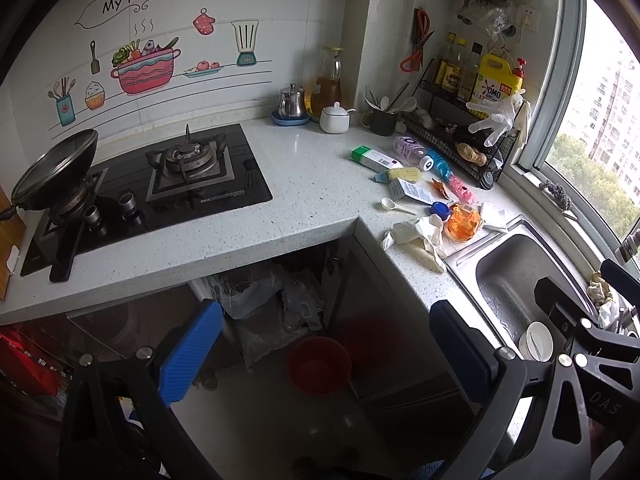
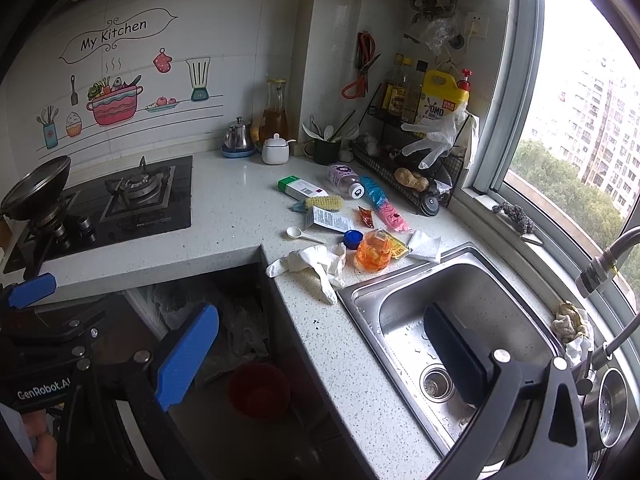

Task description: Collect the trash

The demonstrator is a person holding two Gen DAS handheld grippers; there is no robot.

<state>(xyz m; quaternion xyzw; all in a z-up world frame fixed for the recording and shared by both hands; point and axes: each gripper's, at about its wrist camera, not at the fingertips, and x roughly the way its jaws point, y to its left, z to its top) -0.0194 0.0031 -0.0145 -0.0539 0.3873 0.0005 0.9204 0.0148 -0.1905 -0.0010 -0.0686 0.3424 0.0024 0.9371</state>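
Note:
Trash lies scattered on the white counter (image 2: pixel 240 216) beside the sink: a crumpled white glove (image 1: pixel 416 236) (image 2: pixel 316 264), an orange plastic cup (image 1: pixel 464 220) (image 2: pixel 374 256), a blue cap (image 2: pixel 353 238), a white scoop (image 2: pixel 302 234), a corn cob (image 2: pixel 324 202), a green-white box (image 1: pixel 374 158) (image 2: pixel 300 188), a purple bottle (image 2: pixel 344 178) and pink-blue wrappers (image 2: pixel 384 204). A red bucket (image 1: pixel 318 364) (image 2: pixel 258 390) stands on the floor under the counter. My left gripper (image 1: pixel 326 354) is open and empty, low before the cabinet opening. My right gripper (image 2: pixel 320 356) is open and empty at the counter's edge by the sink.
A black gas hob (image 1: pixel 160 184) with a wok (image 1: pixel 52 172) fills the left. A steel sink (image 2: pixel 460 320) and faucet (image 2: pixel 604 264) sit at the right under the window. A wire rack (image 2: pixel 404 168) with bottles and a hanging glove backs the trash. Plastic bags fill the open cabinet (image 1: pixel 280 300).

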